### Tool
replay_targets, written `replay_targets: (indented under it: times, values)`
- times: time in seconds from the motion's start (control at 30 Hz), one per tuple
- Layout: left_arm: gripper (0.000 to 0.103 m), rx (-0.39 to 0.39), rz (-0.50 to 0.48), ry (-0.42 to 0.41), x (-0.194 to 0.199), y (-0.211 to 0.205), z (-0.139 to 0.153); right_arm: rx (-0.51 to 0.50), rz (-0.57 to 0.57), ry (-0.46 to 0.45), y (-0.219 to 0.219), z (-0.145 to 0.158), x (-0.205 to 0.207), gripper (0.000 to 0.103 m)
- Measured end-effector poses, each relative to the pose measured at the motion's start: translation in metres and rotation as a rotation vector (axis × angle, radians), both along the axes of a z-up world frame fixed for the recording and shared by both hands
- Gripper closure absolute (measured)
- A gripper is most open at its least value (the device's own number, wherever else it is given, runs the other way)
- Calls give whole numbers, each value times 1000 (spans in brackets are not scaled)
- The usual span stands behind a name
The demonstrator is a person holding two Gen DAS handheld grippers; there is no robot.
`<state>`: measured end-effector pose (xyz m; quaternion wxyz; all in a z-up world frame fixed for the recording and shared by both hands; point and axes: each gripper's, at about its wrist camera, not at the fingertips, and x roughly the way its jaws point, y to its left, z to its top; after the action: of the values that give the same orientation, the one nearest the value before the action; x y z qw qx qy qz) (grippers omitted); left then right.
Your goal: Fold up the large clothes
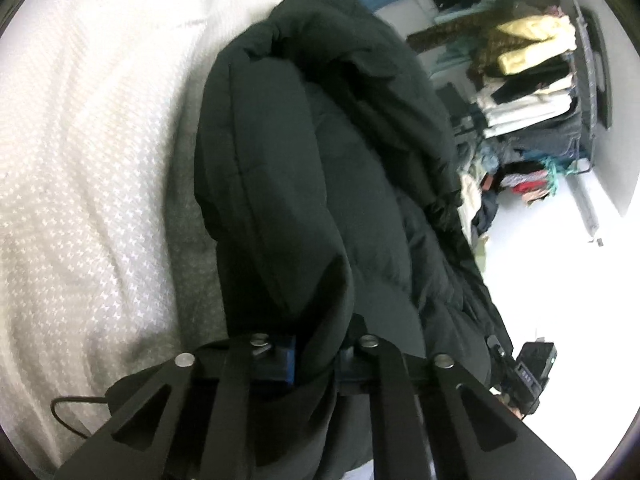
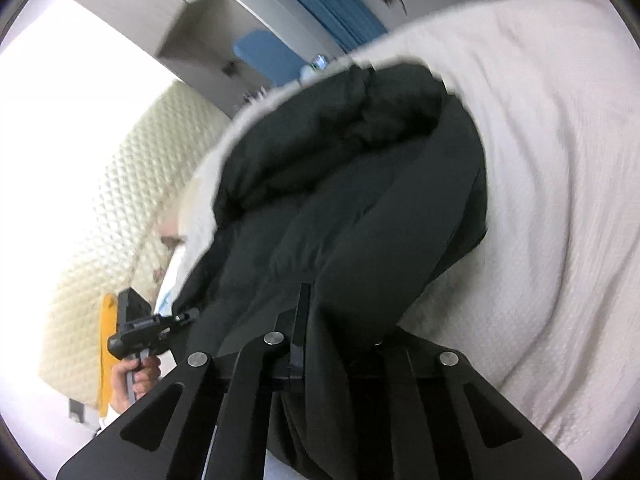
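A large black puffer jacket point(image 1: 320, 152) hangs lifted over a white textured bedspread point(image 1: 80, 160). My left gripper point(image 1: 316, 360) is shut on a fold of the jacket's edge, fabric bunched between its jaws. In the right wrist view the same jacket point(image 2: 340, 200) stretches away from my right gripper point(image 2: 332, 344), which is shut on another part of its edge. The left gripper also shows in the right wrist view point(image 2: 140, 328), held in a hand at the jacket's left side. The right gripper shows in the left wrist view point(image 1: 524, 376) at the jacket's right edge.
Stacks of folded clothes point(image 1: 528, 92) fill an open rack at the right. A white floor point(image 1: 540, 280) lies below it. A quilted cream mattress side point(image 2: 120, 220), a grey cabinet point(image 2: 180, 20) and a blue curtain point(image 2: 332, 4) stand beyond the bedspread point(image 2: 540, 160).
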<state>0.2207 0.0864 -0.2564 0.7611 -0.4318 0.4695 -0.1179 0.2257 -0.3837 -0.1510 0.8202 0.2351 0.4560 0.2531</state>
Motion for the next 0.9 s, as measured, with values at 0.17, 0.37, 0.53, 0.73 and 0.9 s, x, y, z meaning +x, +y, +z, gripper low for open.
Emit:
replay_targets:
  times: [0.17,0.37,0.53,0.73,0.9]
  values:
    - [99,-71,53,-70,-19,23,19,69,-16,-122,-12,27,-23,99]
    - [99,-124,59,-145,-47,44,46,141,-18,-210,-26,55,-49,100]
    - [100,-119,26,-244,-80,56,92,183,-13,-282,-40,89,-73,100]
    - [99,-62,-51,-294,-130,64,138,230,-6,-340,-52,121,-122,100]
    - [99,-39,-110,-293,-175,74,165,254,-30,-343,-59,134,-161,100]
